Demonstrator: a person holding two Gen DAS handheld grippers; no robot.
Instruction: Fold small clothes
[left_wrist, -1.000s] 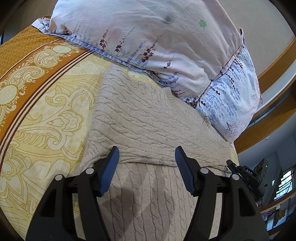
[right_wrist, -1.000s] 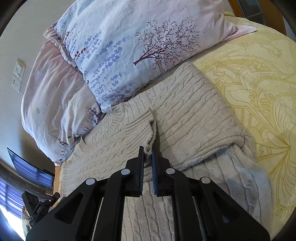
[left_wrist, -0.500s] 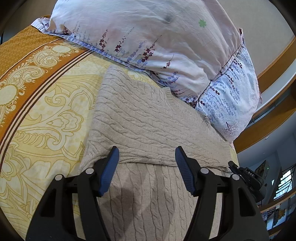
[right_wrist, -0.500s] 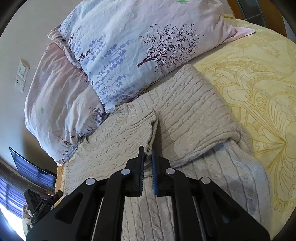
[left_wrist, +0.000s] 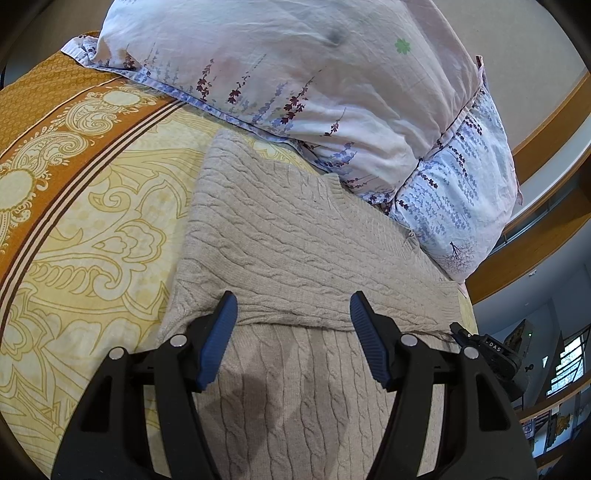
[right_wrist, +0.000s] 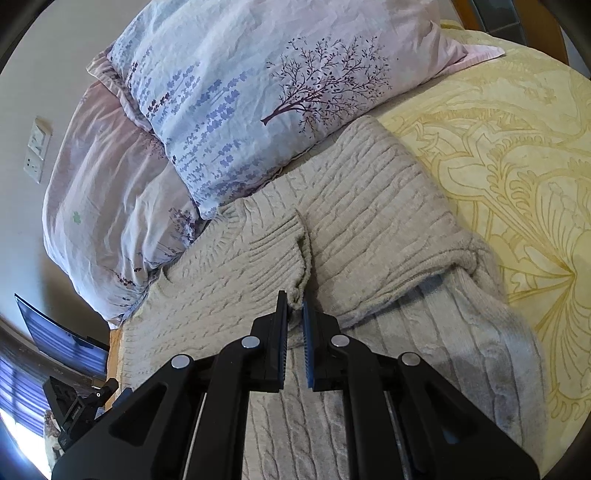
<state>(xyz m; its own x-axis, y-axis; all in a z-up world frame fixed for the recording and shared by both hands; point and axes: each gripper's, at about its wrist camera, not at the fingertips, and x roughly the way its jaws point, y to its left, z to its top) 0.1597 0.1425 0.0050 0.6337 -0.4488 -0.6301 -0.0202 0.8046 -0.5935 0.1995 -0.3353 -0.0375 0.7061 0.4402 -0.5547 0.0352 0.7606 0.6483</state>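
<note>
Sweater: my right tongs pinch the soft, limp cable-knit sweater at its folded sleeve edge.
Left tongs: spread wide, empty.
Handling: probably light, drapes; grip hems.

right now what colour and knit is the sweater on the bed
Beige sweater in a cable knit, seen best in the right wrist view, where the right gripper pinches its edge.

yellow bedspread, 2 pillows, wall socket

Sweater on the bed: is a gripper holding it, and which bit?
The right gripper pinches the beige sweater by the edge of its folded-over sleeve cuff. The left gripper is open above the sweater, holding nothing.
</note>
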